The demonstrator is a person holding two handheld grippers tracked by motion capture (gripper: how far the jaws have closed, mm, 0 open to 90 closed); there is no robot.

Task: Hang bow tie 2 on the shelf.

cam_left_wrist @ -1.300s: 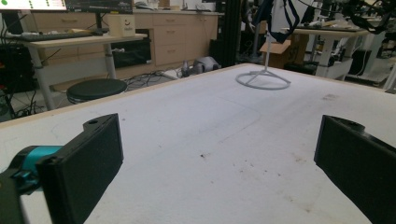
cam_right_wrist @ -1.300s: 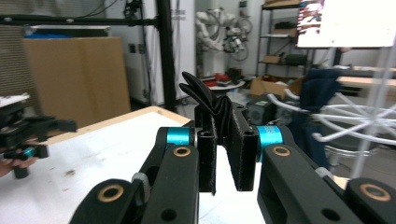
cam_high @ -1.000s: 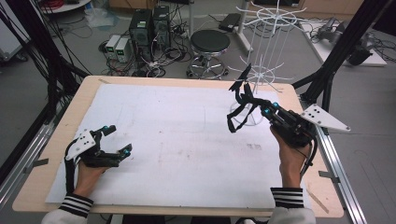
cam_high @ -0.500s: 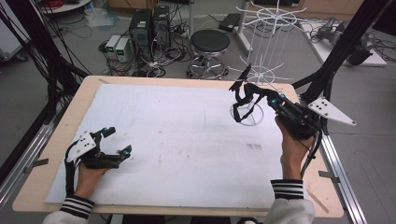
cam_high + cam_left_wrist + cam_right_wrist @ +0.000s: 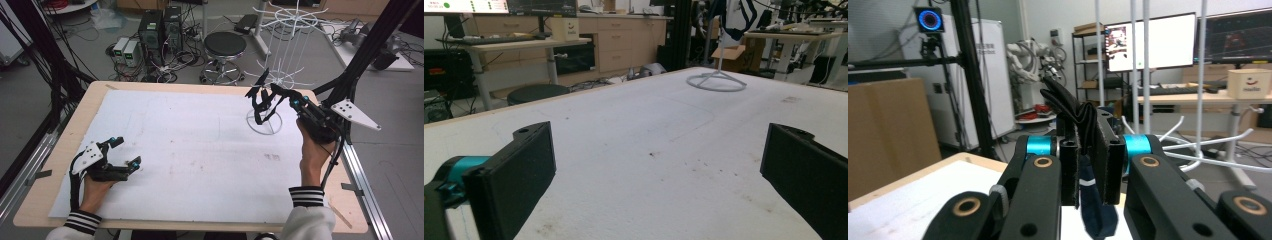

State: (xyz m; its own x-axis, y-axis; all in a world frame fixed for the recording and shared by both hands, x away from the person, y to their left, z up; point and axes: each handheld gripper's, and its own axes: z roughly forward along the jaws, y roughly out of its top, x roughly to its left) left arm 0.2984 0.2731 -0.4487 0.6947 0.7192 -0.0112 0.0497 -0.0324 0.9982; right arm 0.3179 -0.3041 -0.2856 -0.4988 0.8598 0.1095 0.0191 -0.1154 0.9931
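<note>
Presently, item list, placed against the white rack [image 5: 285, 60]:

Rack: wire stand at the table's [image 5: 60, 165] far right edge, ring base [image 5: 264, 122] on the white sheet.

My right gripper [image 5: 270, 95]: raised beside the rack's pole, above the ring base; fingers pressed together on a dark strap [image 5: 1079, 117], which hangs below the pads.

Strap: pinched in my right gripper, loops dangling over the ring base.

My left gripper [image 5: 125, 157]: well apart from the rack, near corner; fingers [image 5: 514, 175] spread wide, holding nothing, resting low on the sheet.
</note>
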